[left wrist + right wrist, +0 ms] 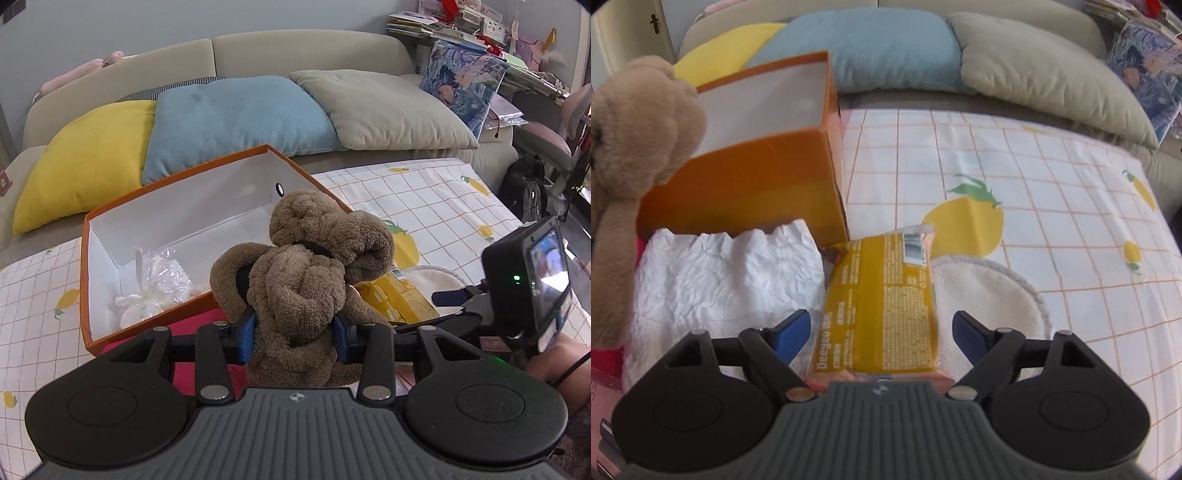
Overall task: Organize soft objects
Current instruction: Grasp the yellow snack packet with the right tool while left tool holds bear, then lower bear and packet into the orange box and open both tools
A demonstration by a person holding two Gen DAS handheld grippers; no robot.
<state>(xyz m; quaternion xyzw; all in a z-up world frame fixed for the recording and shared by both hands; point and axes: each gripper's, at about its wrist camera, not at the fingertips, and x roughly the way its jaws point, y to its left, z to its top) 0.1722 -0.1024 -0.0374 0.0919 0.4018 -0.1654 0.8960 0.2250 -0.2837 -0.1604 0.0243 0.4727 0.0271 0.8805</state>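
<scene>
Left wrist view is showing my left gripper (295, 332) clamping a brown plush (310, 266) between its blue pads, the toy bulging up past the fingers toward twelve o'clock. An orange box (184, 184) is sitting just beyond at ten o'clock, open, with a crinkly clear bag (162, 280) lying in its near corner. I am judging the step as carrying the plush over the rim and dropping it inside; doing it well means keeping the squeeze firm until the dangling limbs are past the near wall, then letting go over the bare floor at the far end.

My right gripper (881, 334) is standing wide, holding nothing. A yellow packet (882, 306) is lying between its fingers, touching neither pad as far as I can tell. White crumpled paper (727, 273) is lying at nine o'clock of the packet, a cream round pad (997, 291) at three o'clock, partly under it.
</scene>
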